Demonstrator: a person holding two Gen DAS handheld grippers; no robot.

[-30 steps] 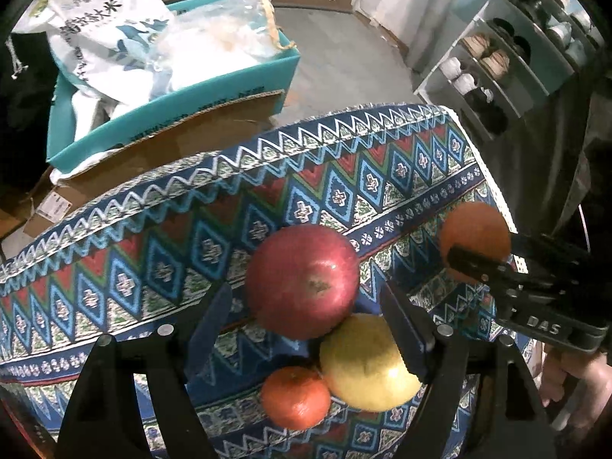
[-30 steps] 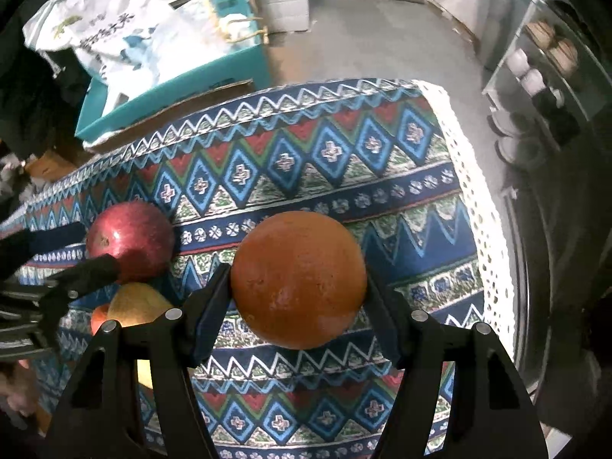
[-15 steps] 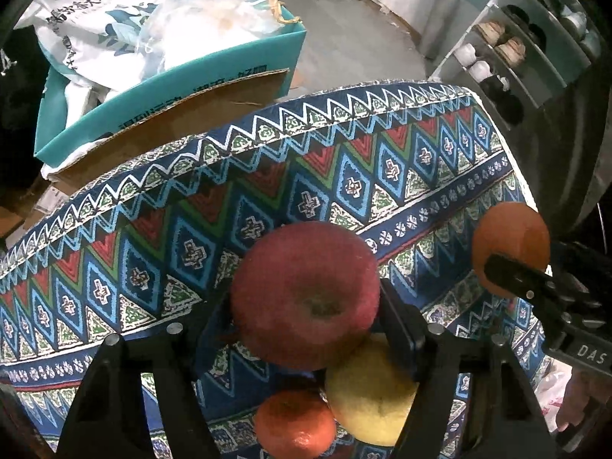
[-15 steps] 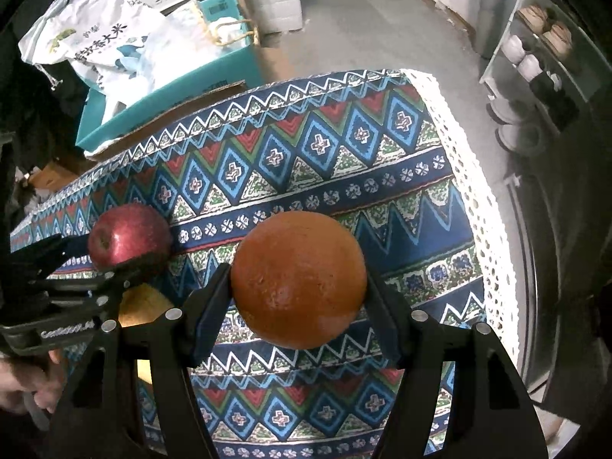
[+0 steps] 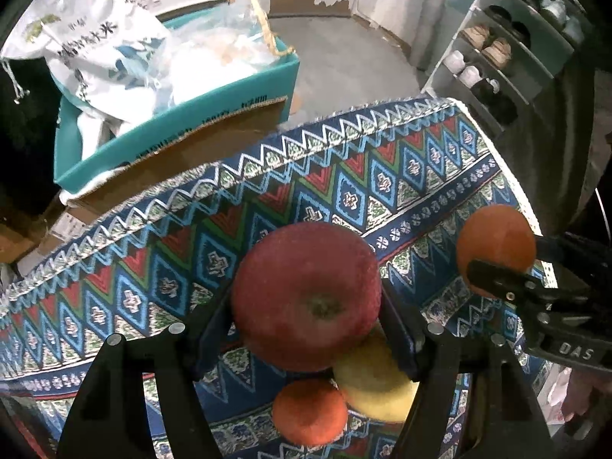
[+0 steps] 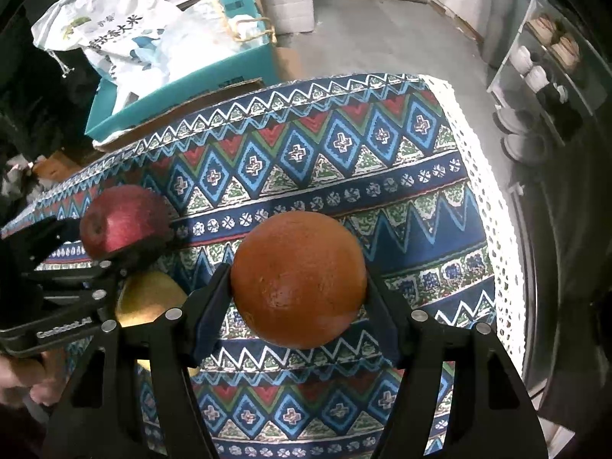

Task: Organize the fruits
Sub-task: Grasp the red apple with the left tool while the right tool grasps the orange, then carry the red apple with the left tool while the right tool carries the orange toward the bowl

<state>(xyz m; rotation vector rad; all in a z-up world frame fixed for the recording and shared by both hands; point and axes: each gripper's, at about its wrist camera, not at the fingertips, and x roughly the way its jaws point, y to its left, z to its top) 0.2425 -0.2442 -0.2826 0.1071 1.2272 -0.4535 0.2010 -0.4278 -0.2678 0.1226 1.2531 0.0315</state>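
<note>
Four fruits are in view, and two of them are already held off the cloth. A red apple (image 5: 306, 294) is clamped between the jaws of the left gripper (image 5: 306, 325); those jaws have just been closing and now press on both sides of the apple. A large orange (image 6: 298, 279) is gripped in the same way by the right gripper (image 6: 298, 306), its jaws set narrow against the fruit's two sides. Both grippers point steeply downward over the near part of the tabletop, the apple to the left and the orange to the right.

Beneath and just nearer than the apple, a yellow fruit (image 5: 376, 386) and a small orange fruit (image 5: 310, 411) lie touching each other on the patterned tablecloth (image 6: 344, 145); neither is held. No bowl, tray or basket for the fruit can be seen, so where the fruit is meant to go cannot be told.

As a judgement, the task is at an early-to-middle stage: two fruits are picked up but not yet placed, and two are left to be handled.

Beyond the far edge of the tabletop, a teal box (image 5: 172, 122) filled with bags stands on the floor, and a shoe rack (image 5: 508, 57) stands at the far right.
</note>
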